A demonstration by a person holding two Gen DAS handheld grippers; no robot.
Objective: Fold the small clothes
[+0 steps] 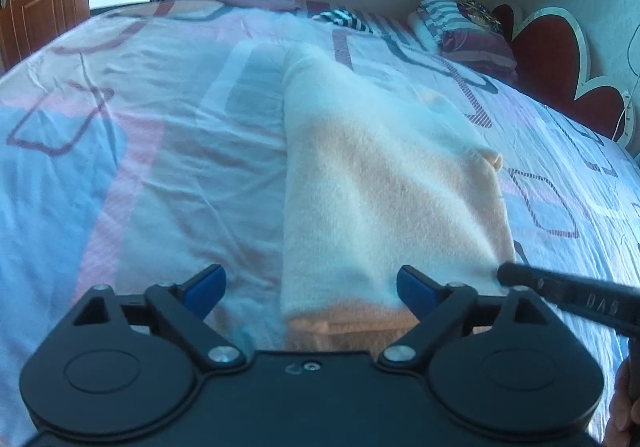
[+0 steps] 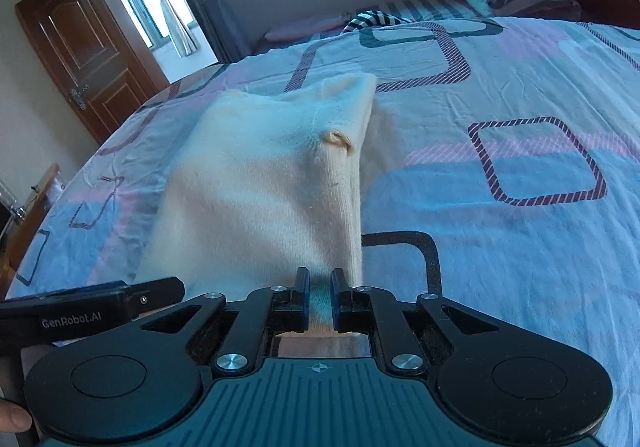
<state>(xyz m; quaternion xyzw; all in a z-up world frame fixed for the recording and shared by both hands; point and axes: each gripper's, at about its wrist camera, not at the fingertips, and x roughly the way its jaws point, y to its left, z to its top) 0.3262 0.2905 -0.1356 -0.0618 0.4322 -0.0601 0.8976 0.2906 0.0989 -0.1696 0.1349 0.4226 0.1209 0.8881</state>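
A cream knit garment lies folded into a long rectangle on the patterned bed sheet. My left gripper stands open and wide over the garment's near left corner, and its blue pads touch nothing. In the right wrist view the same garment runs away from me, with a small cuff poking up near its right edge. My right gripper is narrowed on the near right edge, with a strip of cloth filling the gap between its pads. The other gripper's finger enters each view from the side.
A folded striped quilt and pillow sit at the head of the bed beside a red heart-shaped headboard. A black-and-white striped cloth lies farther back. A wooden door stands at the left. A person's thumb shows at the lower left.
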